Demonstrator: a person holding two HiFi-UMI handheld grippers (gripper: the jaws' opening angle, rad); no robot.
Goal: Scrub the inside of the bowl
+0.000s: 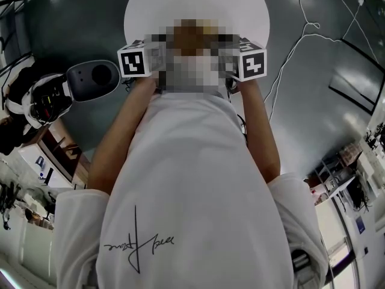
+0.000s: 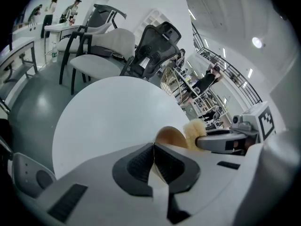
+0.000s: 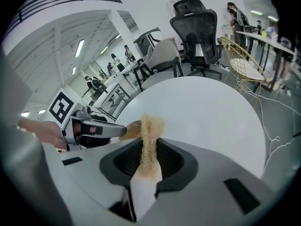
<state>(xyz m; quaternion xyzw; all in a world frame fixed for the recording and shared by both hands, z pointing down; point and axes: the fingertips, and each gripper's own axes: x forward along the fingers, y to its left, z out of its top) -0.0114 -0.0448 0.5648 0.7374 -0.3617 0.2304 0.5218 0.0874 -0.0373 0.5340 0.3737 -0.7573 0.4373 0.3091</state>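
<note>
**Head view:** A person in a white shirt (image 1: 192, 197) bent over a round white table (image 1: 141, 8). The left marker cube (image 1: 133, 62) and right marker cube (image 1: 253, 64) flanked a masked patch that covered the work between them, and the bowl could not be made out there.

**Left gripper view:** The left gripper (image 2: 154, 150) had its jaws pressed together on the thin rim of a tan bowl (image 2: 170, 136), held over the near part of the table. Whether the bowl rested on the tabletop could not be told. Just beside the bowl's far lip was a pale, fibrous scrubber (image 2: 194, 128), carried by the right gripper (image 2: 207, 141).

**Right gripper view:** The right gripper's jaws were clamped on the scrubber's middle, with its tuft standing clear beyond the pads. A sliver of the bowl's wall showed just left of the tuft, where the left gripper reached in.

**Handling:** The bowl looked thin-walled, stiff and light, probably wood or something like it. A pinch on the rim was likely to let it pivot under sideways scrubbing, so a deep bite on the rim seemed the sounder hold. The scrubber looked soft and springy, likely to flatten under pressure. It seemed best gripped low on its body, leaving the tuft free to work the inside.
</note>
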